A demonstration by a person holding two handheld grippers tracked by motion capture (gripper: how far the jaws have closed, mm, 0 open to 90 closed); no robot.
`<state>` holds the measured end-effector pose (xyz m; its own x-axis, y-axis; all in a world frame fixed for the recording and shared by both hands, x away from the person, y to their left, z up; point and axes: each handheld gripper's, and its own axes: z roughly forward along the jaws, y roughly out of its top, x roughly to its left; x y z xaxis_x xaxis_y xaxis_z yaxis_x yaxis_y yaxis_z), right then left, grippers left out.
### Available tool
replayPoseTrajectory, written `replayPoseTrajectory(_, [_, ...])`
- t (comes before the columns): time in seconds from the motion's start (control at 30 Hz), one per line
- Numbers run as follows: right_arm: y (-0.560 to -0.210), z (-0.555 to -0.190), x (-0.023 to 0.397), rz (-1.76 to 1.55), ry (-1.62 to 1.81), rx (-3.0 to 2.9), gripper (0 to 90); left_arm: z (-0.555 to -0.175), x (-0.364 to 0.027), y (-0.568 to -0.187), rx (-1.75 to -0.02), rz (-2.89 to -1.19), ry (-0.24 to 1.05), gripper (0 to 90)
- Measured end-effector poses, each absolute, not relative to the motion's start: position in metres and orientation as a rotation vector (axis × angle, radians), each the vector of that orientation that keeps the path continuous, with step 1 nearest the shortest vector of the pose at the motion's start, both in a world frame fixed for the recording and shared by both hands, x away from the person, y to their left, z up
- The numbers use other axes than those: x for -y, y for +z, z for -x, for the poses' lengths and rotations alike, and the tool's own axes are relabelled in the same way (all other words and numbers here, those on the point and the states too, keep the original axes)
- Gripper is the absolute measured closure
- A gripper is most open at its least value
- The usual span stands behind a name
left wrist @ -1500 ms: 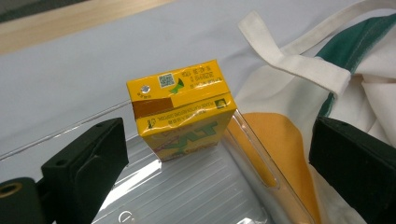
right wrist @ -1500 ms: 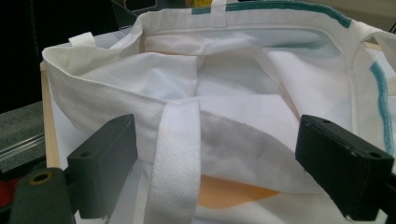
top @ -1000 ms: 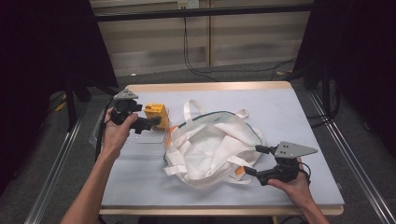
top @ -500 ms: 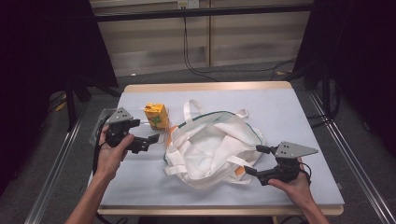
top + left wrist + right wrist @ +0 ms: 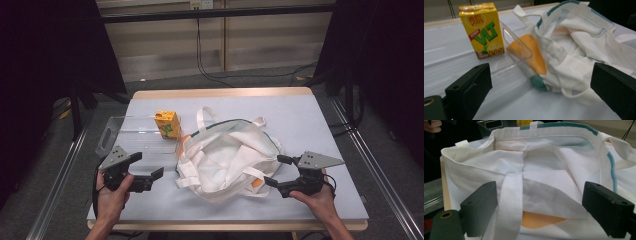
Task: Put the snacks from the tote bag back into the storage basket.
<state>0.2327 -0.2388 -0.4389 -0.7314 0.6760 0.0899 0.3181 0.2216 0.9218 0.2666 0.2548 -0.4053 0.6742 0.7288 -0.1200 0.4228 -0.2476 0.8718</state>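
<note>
Both our grippers, left (image 5: 150,172) and right (image 5: 276,171), gape empty, the juice box (image 5: 168,124) standing in the clear tray (image 5: 107,134), not yet in the tote bag (image 5: 227,157)

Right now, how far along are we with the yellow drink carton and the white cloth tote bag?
Done: nothing packed; the yellow drink carton stands upright in the clear plastic tray. In hand: nothing; the left gripper is open and empty, the right gripper open at the white cloth tote bag. Left: probably bagging the carton.
</note>
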Motion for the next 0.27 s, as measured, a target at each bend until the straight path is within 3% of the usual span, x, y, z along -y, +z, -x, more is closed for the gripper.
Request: replayPoseTrajectory(0.27, [-0.442,-0.233,0.241,-0.937,1.521,-2.168,13.5,-0.250,-0.267,-0.439,-0.970,-1.915,0.409,2.9])
